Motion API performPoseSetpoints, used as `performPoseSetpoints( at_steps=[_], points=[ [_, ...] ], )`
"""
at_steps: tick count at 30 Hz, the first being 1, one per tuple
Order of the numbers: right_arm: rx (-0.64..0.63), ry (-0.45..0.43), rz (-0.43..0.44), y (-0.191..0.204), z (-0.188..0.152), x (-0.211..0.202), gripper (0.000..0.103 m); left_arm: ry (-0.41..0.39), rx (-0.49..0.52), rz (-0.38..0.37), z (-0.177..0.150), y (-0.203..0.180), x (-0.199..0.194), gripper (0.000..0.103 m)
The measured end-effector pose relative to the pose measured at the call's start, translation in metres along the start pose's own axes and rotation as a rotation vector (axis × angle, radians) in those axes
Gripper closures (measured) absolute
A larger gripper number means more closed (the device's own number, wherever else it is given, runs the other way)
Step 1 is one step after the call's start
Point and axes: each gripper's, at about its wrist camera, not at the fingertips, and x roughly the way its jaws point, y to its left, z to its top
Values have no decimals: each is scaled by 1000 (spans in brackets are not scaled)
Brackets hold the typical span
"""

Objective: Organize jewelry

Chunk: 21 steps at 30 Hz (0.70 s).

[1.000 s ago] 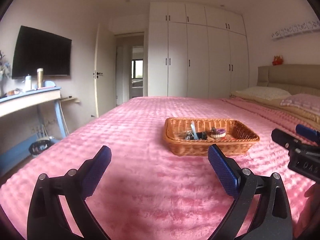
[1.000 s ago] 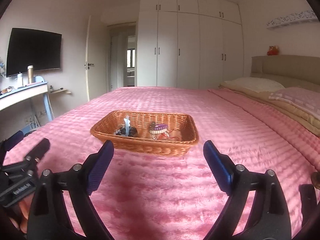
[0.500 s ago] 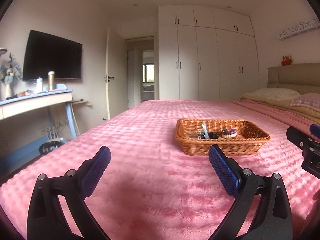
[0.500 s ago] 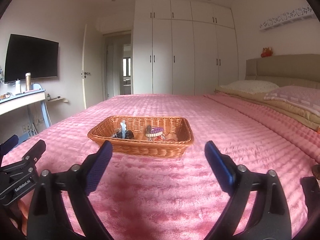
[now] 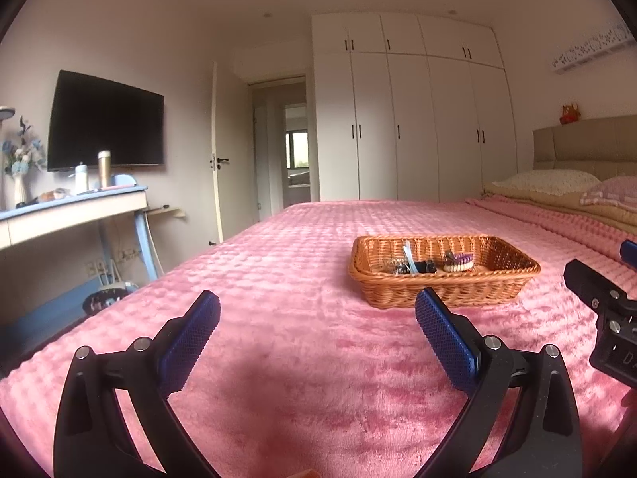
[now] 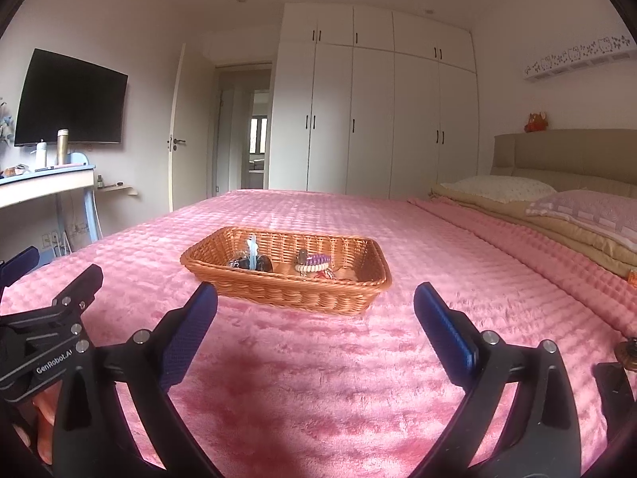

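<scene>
A wicker basket point(image 5: 442, 292) point(image 6: 294, 294) sits on the pink bedspread point(image 5: 298, 259) ahead of both grippers. Inside lie a purple-and-cream coil bracelet point(image 5: 460, 263) point(image 6: 312, 263) and a dark jewellery cluster with a pale blue clip point(image 5: 410, 265) point(image 6: 253, 259). My left gripper point(image 5: 316, 298) is open and empty, short of the basket and to its left. My right gripper point(image 6: 315, 290) is still opening, with nothing between its blue pads, just before the basket's near wall. Each gripper shows at the edge of the other's view.
A desk point(image 5: 79, 207) with bottles and a wall TV point(image 5: 105, 121) stand left of the bed. Pillows point(image 6: 497, 187) and a headboard lie to the right, white wardrobes point(image 6: 374, 111) behind. A small brown object point(image 6: 627, 354) sits at the right edge.
The left view has swung slightly left, so the basket sits further right in it. My right gripper's jaws have spread a little. The basket and jewellery have not moved.
</scene>
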Motion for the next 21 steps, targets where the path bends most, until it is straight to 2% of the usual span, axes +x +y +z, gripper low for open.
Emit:
performPoseSetpoints(
  at_steps=[21],
  points=[
    [28, 25, 4, -4, 1, 6, 8, 4, -8, 7, 2, 1, 0, 8]
  ],
)
